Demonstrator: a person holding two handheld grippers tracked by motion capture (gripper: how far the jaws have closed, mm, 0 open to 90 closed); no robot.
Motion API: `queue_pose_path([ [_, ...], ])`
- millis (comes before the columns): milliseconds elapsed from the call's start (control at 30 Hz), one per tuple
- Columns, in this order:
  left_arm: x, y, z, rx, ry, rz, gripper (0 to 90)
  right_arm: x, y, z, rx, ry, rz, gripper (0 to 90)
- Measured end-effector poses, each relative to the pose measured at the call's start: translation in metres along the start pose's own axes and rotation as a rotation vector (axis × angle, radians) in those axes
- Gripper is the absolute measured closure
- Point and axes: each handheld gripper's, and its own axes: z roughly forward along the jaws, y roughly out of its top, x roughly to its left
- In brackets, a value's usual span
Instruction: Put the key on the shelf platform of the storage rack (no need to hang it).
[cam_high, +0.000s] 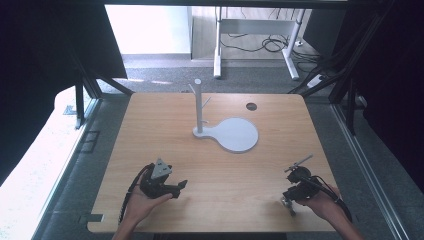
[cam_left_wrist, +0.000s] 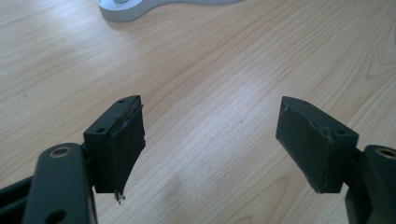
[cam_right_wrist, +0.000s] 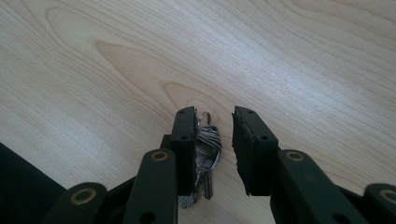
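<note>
The bunch of keys (cam_right_wrist: 203, 161), lying flat on the worktop (cam_high: 220, 170) at its near right edge, is being straddled by the right gripper (cam_right_wrist: 214, 122), jaws narrowed but not yet pinching, so a firmer squeeze is called for before any lift.

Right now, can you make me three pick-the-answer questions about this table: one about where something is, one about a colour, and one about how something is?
1. Where does the bunch of metal keys lie?
A. on the round plate
B. between the right gripper's jaws
C. on the floor

2. What colour is the peg stand with a round flat base?
A. white
B. red
C. green

3. How is the left gripper?
A. shut on keys
B. open, holding nothing
C. shut on a cup

Answers:
1. B, the right gripper view shows the keys in the gap.
2. A, the stand looks white on the light wooden table.
3. B, bare wood shows between its jaws.
</note>
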Motion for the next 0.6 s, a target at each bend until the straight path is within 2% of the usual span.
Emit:
queue_pose_path([
  [600, 0.0, 0.0, 0.0, -0.002, -0.014, -0.003, 23.9, 0.009, 0.007, 0.014, 0.05, 0.002, -0.014, 78.1],
])
